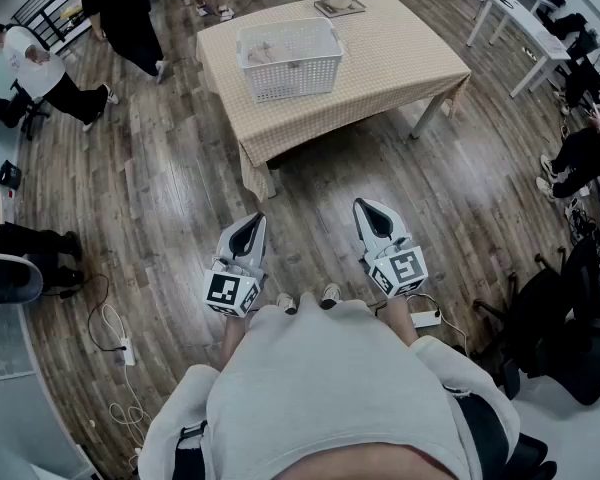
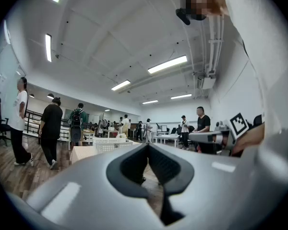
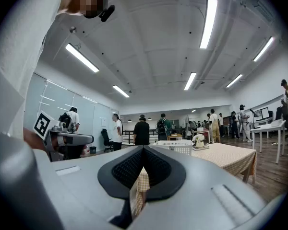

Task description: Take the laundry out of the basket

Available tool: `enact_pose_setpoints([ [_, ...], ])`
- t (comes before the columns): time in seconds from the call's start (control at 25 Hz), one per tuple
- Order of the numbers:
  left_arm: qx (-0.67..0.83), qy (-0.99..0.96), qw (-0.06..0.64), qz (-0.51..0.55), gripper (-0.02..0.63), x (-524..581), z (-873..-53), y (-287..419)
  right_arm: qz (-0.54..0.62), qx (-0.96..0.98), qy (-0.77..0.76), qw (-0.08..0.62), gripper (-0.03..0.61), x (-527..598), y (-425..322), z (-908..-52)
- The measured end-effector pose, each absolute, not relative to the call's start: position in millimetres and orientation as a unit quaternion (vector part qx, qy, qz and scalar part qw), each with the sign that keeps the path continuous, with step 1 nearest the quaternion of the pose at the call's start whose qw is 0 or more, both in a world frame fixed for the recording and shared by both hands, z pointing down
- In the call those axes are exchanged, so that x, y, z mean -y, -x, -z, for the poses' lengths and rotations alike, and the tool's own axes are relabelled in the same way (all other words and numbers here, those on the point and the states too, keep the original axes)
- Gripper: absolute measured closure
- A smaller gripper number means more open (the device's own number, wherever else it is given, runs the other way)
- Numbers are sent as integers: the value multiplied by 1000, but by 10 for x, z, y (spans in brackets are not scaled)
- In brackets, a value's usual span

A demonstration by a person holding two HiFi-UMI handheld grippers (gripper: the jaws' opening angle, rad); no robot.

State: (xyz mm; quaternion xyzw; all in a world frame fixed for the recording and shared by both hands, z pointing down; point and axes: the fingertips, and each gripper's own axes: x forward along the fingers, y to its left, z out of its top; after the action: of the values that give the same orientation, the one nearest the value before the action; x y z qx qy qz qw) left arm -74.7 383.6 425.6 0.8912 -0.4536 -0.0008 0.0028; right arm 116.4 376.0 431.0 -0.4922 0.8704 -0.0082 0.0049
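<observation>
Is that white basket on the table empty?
No. Pale laundry lies inside the basket, seen from above.

Operator and hand-held rig: appearance.

Pale grey long-sleeved top point(image 1: 330, 388), dark clothing at the hips point(image 1: 485, 433), light shoes point(image 1: 330, 294), and a black strap point(image 1: 188, 432) by the left sleeve. Left gripper point(image 1: 252, 224) and right gripper point(image 1: 368, 211) have pale grey tapered shells. Black pads point(image 3: 128, 169) with a fine dotted texture line the jaws. Each gripper carries a white cube point(image 1: 231, 292) printed with black square markers.
</observation>
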Motion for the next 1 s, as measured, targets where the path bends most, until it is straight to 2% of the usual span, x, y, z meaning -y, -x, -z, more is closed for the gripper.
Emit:
enact_pose_setpoints([
  [0.52,456,-890,4,-3,603,-3914,-4251,643,8,-877,481,-1,580,-3792,-1215,-4345],
  [1.0,472,-882,-3,-7,603,-3926,-4239,302,22,-891,454,22,580,-3830,-1506,-4369],
])
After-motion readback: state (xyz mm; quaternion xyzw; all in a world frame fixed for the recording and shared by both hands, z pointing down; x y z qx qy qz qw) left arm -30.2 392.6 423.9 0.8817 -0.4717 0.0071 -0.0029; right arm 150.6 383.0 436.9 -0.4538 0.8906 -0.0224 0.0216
